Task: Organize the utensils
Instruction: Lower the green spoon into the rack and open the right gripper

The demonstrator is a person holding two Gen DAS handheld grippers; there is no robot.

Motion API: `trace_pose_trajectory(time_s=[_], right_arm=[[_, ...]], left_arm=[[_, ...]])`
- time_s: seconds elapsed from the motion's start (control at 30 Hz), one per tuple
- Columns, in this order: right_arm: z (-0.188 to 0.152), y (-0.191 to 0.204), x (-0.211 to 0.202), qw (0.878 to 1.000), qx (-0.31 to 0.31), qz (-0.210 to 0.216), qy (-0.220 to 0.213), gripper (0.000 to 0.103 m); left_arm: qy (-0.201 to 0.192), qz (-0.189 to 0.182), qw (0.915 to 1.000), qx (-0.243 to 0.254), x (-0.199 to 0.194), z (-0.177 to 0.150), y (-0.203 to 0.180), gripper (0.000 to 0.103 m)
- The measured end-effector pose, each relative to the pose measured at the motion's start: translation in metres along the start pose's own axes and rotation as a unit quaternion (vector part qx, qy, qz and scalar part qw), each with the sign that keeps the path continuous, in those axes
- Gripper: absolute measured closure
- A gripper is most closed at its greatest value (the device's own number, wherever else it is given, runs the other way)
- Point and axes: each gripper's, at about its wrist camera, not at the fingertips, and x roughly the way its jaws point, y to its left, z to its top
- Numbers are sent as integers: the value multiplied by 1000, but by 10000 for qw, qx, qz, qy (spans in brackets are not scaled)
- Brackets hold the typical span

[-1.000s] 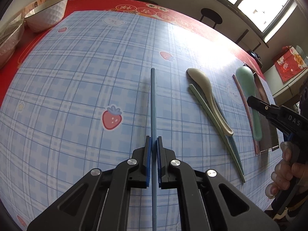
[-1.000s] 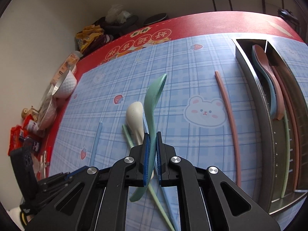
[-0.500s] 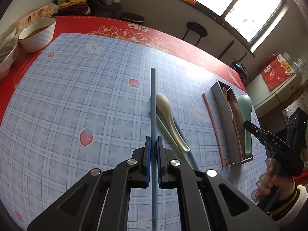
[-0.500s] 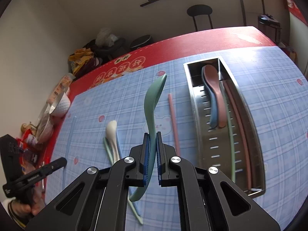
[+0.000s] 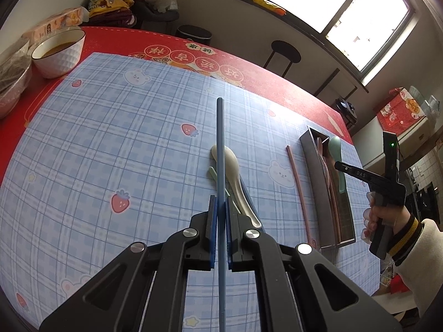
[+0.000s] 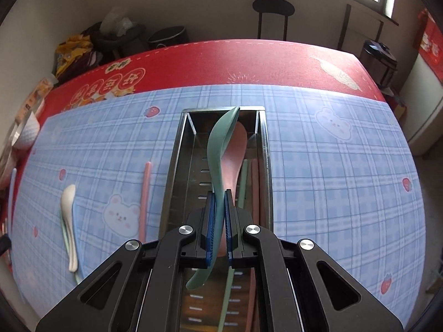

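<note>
Currently: two utensils held above the table.
Left tongs clamp a blue chopstick; right tongs clamp a green spoon, steel tray directly beneath them.

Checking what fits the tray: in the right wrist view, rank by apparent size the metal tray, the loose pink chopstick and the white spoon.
1. Metal tray, clearly largest.
2. Pink chopstick and white spoon: similar length, too close to rank.
</note>
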Motion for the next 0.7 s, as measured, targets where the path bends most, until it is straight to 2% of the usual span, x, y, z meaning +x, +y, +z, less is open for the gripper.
trace_pose_trajectory(time_s=[0.1,0.37,0.47,0.53,0.7], right_arm=[[3,1,7,9998,-13,-186,87,96],[6,3,16,9993,-15,-304,229,96],[8,2,12,9998,102,-88,126,95],[8,3,9,9999,103,-90,105,95],[0,-2,-16,9988,424,222,-127,95]], left_arm=[[-12,22,10000,-94,0,0,5,98],[-2,-14,10000,-94,-1,2,4,98],[8,-43,10000,-65,-1,2,1,98],[15,-67,10000,-40,-1,3,-2,98],[32,-174,9998,31,0,8,-11,98]])
